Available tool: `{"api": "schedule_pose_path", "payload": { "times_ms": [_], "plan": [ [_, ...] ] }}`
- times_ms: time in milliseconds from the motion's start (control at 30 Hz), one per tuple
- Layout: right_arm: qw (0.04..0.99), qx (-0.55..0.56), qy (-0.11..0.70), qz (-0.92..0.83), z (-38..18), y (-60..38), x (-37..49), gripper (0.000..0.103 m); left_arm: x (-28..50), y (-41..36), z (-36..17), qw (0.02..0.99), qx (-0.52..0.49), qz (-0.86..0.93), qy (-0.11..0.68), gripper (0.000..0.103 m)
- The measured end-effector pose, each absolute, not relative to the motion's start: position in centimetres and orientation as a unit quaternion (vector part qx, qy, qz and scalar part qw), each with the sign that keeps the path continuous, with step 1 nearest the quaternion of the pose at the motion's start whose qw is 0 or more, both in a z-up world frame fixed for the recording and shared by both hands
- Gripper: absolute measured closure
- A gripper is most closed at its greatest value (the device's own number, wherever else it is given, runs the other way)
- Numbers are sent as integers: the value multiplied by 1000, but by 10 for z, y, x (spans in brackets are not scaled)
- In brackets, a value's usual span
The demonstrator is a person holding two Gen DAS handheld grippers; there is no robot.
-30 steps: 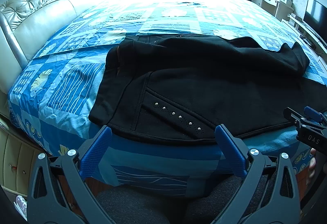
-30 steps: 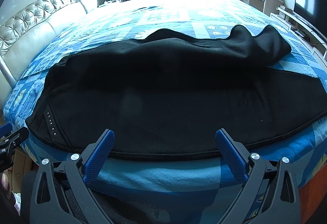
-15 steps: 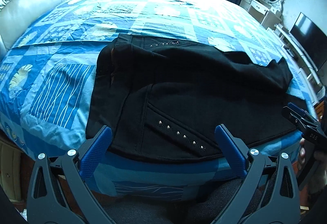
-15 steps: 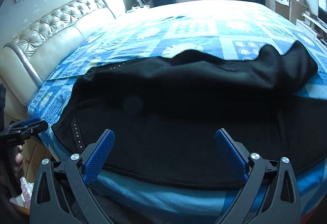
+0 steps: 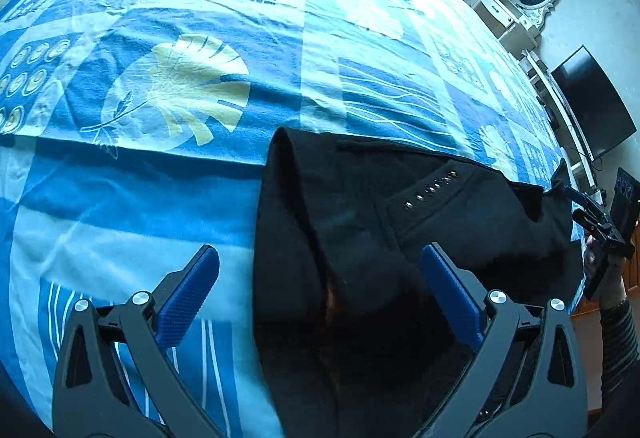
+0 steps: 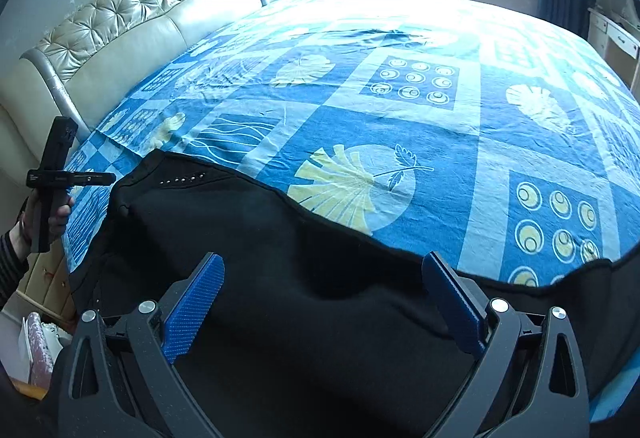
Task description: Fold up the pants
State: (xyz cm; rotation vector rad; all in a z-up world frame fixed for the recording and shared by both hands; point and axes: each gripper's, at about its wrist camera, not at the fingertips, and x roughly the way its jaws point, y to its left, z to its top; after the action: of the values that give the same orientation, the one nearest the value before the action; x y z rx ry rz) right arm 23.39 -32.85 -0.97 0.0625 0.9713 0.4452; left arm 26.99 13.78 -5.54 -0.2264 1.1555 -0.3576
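Across most of both views a wide bed (image 6: 400, 50) is spread with a blue cotton cover printed in squares of pale leaves, rings and wavy lines (image 5: 180, 90), lightly creased. At the upper left of the right wrist view a cream, button-tufted leather headboard (image 6: 152, 10) is curved along the bed's far side.

Black, soft, fleecy pants (image 6: 300, 278) are laid flat on the cover at the bottom of both frames. Their matte cloth fills the lower half of the right wrist view. In the left wrist view the thick, rounded waist edge (image 5: 280, 198) is seen at centre, with a slanted row of small metal studs (image 5: 430, 190) on a pocket seam to its right.

At the bottom of the left wrist view the left gripper (image 5: 320, 298) is held with its blue, ribbed pads (image 5: 188, 294) set wide apart and nothing gripped; the waist edge lies between them. The right gripper (image 6: 324, 306) is likewise spread wide and empty above the black cloth, its blue textured pads (image 6: 192, 314) clear of it.

At the right edge of the left wrist view a hand in a striped sleeve (image 5: 616, 330) is seen.
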Motion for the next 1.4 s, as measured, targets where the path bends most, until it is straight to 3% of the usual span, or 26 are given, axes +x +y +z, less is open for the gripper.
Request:
{"api": "schedule_pose_path", "payload": {
  "times_ms": [100,167,233,300,333,400,433,500,567,633,867,1067,1400],
  "plan": [
    [850,21,481,215,-20,-331,260,4,292,138,-70,805,-112,-174,555,10],
    [843,16,493,216,-27,-331,274,4,305,138,-77,795,-124,-182,565,23],
    [833,6,508,222,-36,-329,284,5,311,135,-79,795,-121,-188,563,23],
    [822,-5,521,232,-43,-325,290,5,314,129,-78,798,-112,-196,559,32],
    [817,-13,525,237,-46,-322,291,6,314,127,-78,797,-110,-196,560,45],
    [808,-28,535,245,-52,-316,291,9,315,124,-78,797,-101,-185,566,57],
    [801,-33,543,252,-56,-313,291,28,316,122,-78,796,-95,-183,569,66],
    [775,-31,570,270,-66,-306,291,65,317,118,-77,795,-87,-182,572,71],
    [777,-43,570,263,-67,-301,287,73,317,116,-75,793,-88,-188,572,89],
    [785,-51,562,256,-60,-299,284,82,318,114,-70,796,-89,-187,568,95],
    [856,-117,461,202,7,-287,257,87,306,124,-27,824,-135,-186,517,96],
    [889,-169,385,183,44,-271,177,89,253,134,7,840,-175,-209,470,96],
    [870,-226,405,170,-20,-251,63,89,132,143,-5,846,-170,-214,459,96]
  ]
}}
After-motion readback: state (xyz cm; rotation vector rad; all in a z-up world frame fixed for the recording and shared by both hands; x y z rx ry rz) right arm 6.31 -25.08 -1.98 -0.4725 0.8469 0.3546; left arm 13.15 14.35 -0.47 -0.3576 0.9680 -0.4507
